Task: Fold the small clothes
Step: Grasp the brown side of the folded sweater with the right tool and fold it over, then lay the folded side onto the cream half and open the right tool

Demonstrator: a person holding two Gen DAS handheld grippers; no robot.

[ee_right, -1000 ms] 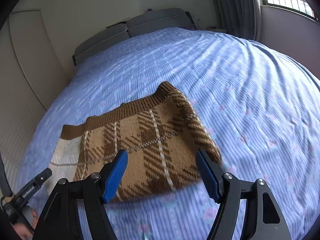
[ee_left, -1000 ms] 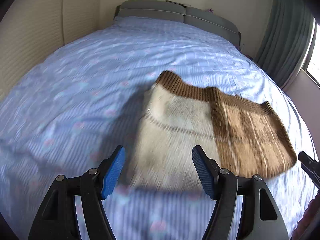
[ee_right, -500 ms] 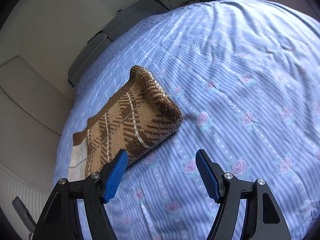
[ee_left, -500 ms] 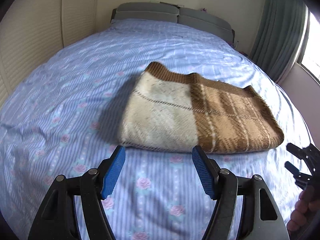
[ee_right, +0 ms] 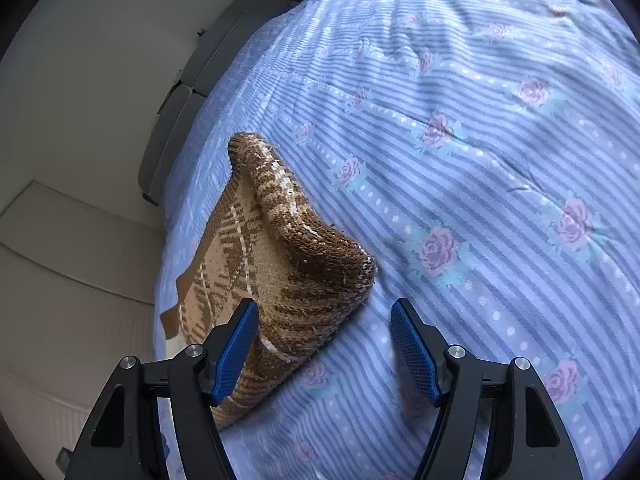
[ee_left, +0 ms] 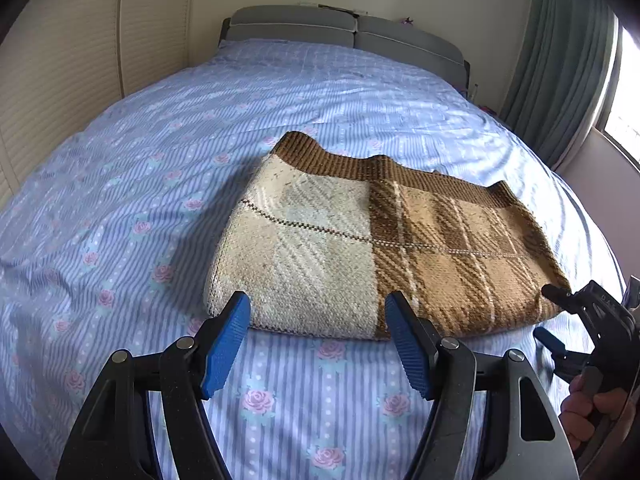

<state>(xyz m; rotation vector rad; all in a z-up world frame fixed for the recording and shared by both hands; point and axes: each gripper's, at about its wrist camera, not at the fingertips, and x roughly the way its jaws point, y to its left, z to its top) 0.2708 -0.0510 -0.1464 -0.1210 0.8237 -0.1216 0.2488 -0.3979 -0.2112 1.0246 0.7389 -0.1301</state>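
The brown-and-cream plaid knitted garment (ee_left: pixel 380 248) lies folded into a thick rectangle on the blue rose-striped bedsheet (ee_left: pixel 168 152), apparently nearly finished, both the left gripper (ee_left: pixel 318 340) and right gripper (ee_right: pixel 324 344) beside it spread and empty.

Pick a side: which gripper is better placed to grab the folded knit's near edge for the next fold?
Probably left. The left gripper is open and its fingers straddle the sweater along its long near edge. The right gripper is also open but sits off the brown end, with only its corner between the fingers.
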